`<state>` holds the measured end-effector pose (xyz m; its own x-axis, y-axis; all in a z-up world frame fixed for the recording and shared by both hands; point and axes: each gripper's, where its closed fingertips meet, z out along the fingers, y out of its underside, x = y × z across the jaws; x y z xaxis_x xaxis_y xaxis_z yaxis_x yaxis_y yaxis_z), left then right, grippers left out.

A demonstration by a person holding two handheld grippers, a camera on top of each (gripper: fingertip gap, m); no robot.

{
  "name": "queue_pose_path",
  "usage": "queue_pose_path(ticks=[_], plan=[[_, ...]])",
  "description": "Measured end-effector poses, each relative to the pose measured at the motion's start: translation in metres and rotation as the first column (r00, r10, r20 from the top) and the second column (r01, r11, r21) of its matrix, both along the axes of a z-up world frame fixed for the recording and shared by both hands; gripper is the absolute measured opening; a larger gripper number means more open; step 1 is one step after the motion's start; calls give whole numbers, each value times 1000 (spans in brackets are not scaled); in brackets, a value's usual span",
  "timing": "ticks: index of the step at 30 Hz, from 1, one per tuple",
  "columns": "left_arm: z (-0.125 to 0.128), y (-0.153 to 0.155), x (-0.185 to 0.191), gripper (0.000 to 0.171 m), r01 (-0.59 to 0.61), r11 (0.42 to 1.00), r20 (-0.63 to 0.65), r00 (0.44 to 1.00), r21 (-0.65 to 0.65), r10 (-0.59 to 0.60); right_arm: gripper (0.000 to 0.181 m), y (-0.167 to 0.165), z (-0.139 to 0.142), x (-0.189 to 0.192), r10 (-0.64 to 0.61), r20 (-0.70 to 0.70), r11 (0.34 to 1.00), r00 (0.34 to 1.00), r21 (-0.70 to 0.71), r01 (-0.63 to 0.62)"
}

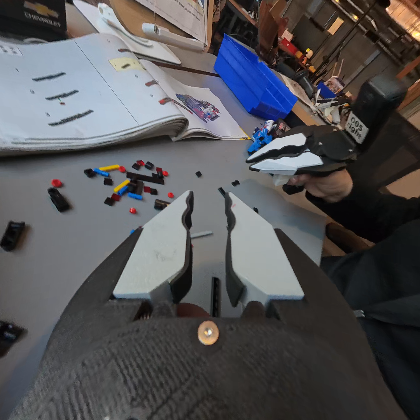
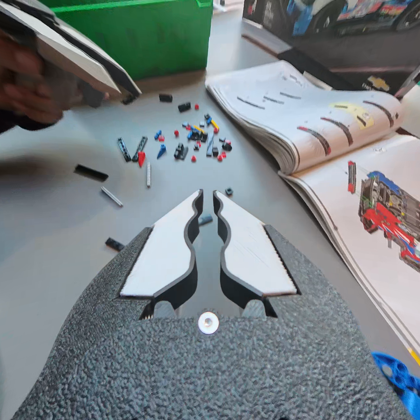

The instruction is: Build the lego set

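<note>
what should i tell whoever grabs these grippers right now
Left gripper: jaws open, empty, low over the table.
Right gripper: jaws slightly apart, empty, hovering above the table.
Loose pieces lie scattered between both grippers; instruction booklet lies open beside them, and a partly built blue model sits at the booklet's corner.
Done: only that partial model.
Left: pick pieces and keep building per the booklet.
</note>
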<state>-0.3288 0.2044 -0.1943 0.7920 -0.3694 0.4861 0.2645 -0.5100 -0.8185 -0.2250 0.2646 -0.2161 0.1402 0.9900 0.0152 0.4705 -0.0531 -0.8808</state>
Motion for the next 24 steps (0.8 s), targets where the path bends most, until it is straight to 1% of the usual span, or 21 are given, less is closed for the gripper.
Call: queue_pose_path(ticks=[4,6,8,10,13,15,18,22,24], plan=[[3,37,-14,25,-67,996,-74,995,58,71,8,2,14,-27,12,-95,999,995,45,-7],[1,56,-26,25,-109,990,-118,986,86,119,7,3,19,-40,20,-137,999,990,41,-15],[-3,72,-39,25,-157,981,-182,968,113,175,7,5,22,-50,28,-172,999,985,34,-22],[-8,82,-45,25,-184,974,-212,955,131,209,7,6,19,-58,41,-175,999,984,33,-36],[-20,84,-50,25,-199,971,-275,934,131,228,7,11,14,-63,48,-162,998,986,53,-40],[-31,80,-55,25,-196,976,-334,917,99,218,6,15,11,-63,49,-158,997,986,68,-39],[-35,75,-68,23,-221,969,-383,891,108,246,6,22,8,-65,38,-169,996,985,81,-25],[-28,76,-73,23,-243,960,-337,900,140,277,4,26,8,-73,37,-202,995,979,95,-18],[-27,76,-74,22,-248,957,-340,896,149,285,5,24,5,-77,54,-186,995,981,90,-38]])
